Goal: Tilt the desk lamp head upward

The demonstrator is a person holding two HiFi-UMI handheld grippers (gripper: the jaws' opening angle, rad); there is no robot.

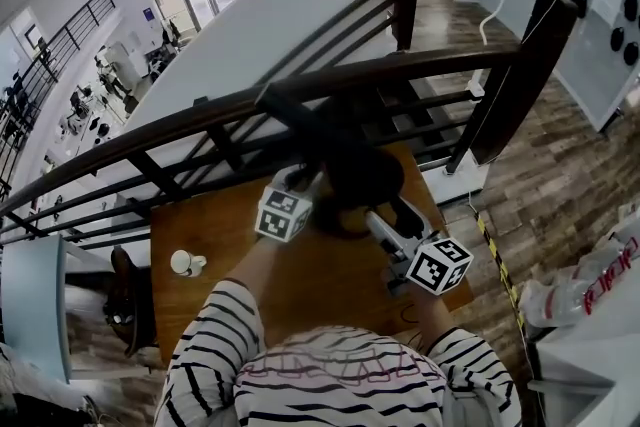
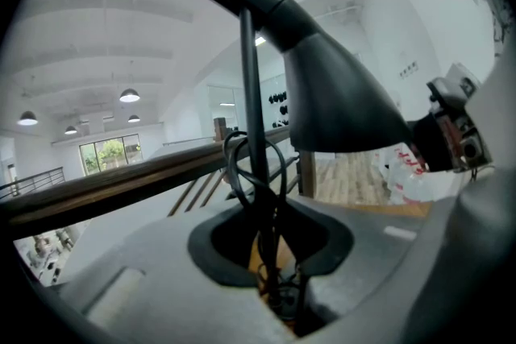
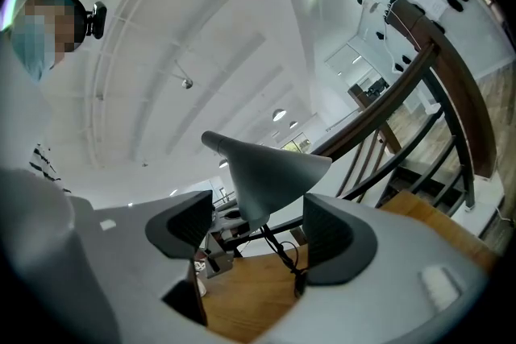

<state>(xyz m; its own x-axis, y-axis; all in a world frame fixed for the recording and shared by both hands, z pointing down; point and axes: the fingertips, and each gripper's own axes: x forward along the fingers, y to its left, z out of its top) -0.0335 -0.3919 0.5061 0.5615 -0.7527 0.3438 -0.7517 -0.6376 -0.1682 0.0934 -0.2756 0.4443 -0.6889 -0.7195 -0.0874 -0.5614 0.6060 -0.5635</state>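
Observation:
A black desk lamp stands at the back of the wooden table (image 1: 225, 250), and its cone-shaped head (image 1: 360, 177) points down. My left gripper (image 1: 318, 187) reaches in from the left. In the left gripper view its dark pads (image 2: 270, 286) are shut on the lamp's thin upright stem (image 2: 251, 93), low down, with the head (image 2: 339, 101) above and to the right. My right gripper (image 1: 388, 213) comes from the right. In the right gripper view it (image 3: 258, 234) is open, and the lamp head (image 3: 266, 169) sits between and just beyond the pads, touching neither.
The lamp's black cable (image 2: 234, 165) loops around the stem near the base. A dark railing (image 1: 300, 95) runs just behind the table. A small white object (image 1: 185, 263) lies on the table's left side. Plastic bags (image 1: 590, 285) lie on the floor at right.

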